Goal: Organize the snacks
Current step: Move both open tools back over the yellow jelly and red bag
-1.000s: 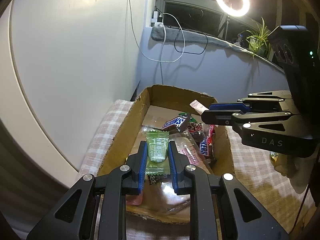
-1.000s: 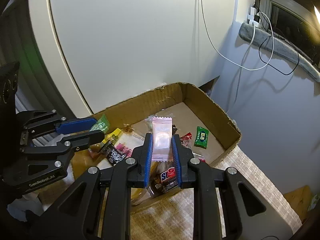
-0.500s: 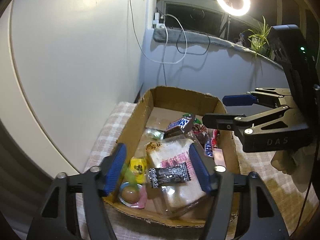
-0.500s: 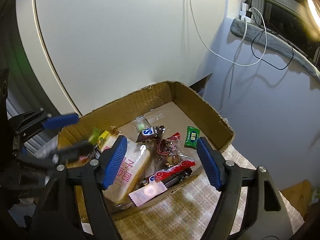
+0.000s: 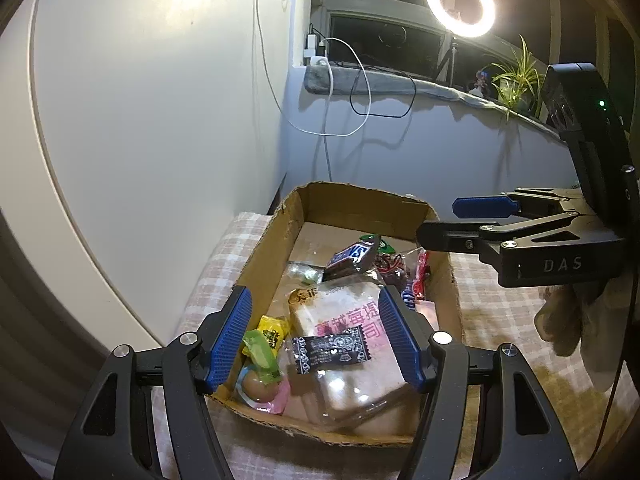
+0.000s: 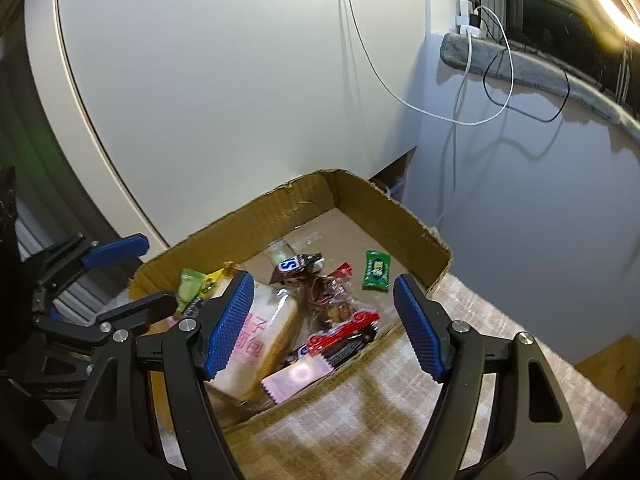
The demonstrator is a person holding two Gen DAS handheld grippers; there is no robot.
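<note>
checked cloth point(image 5: 224, 264) under snack box point(image 5: 264, 248) by pale wall point(image 6: 240, 80); both hand-held grippers spread, empty.

The left wrist view looks forward and down, close over the near short end of the open brown cardboard box point(image 5: 260, 252), facing the windowsill. The right wrist view looks down from the box's point(image 6: 384, 208) right side toward the white wall. Both share the box.

bread bag point(image 5: 352, 344) partly hidden, pink wrapper point(image 6: 298, 376) perhaps blurred
</note>
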